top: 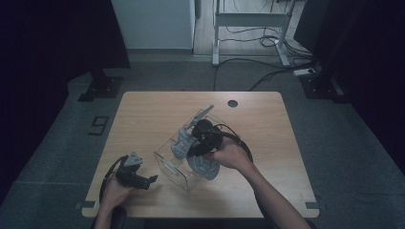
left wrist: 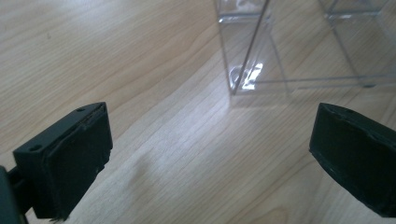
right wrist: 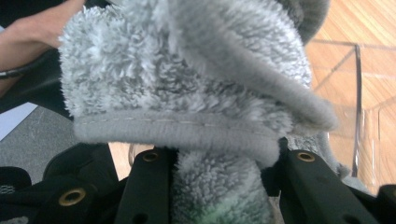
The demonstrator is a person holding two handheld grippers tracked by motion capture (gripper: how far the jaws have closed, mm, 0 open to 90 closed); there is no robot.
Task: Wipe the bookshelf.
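A clear plastic box [top: 168, 166] lies tilted at the middle of the wooden table [top: 143, 112]. My right gripper [top: 193, 150] hangs over the box, shut on a grey fluffy slipper [top: 181, 144]. In the right gripper view the slipper [right wrist: 187, 74] bulges above my right gripper [right wrist: 219, 182], and its stitched hem sits just over the jaws. More grey fluff [top: 206, 167] lies under the right hand inside the box. My left gripper [top: 151, 182] rests low near the table's front left, open and holding nothing. My left gripper [left wrist: 212, 140] faces a corner of the box [left wrist: 261, 60] a short way off.
A dark round cable hole [top: 232, 103] sits near the table's far edge. Bare wood runs along the left side and far right of the table. Beyond it stand a white desk frame [top: 248, 19] and floor cables [top: 267, 71].
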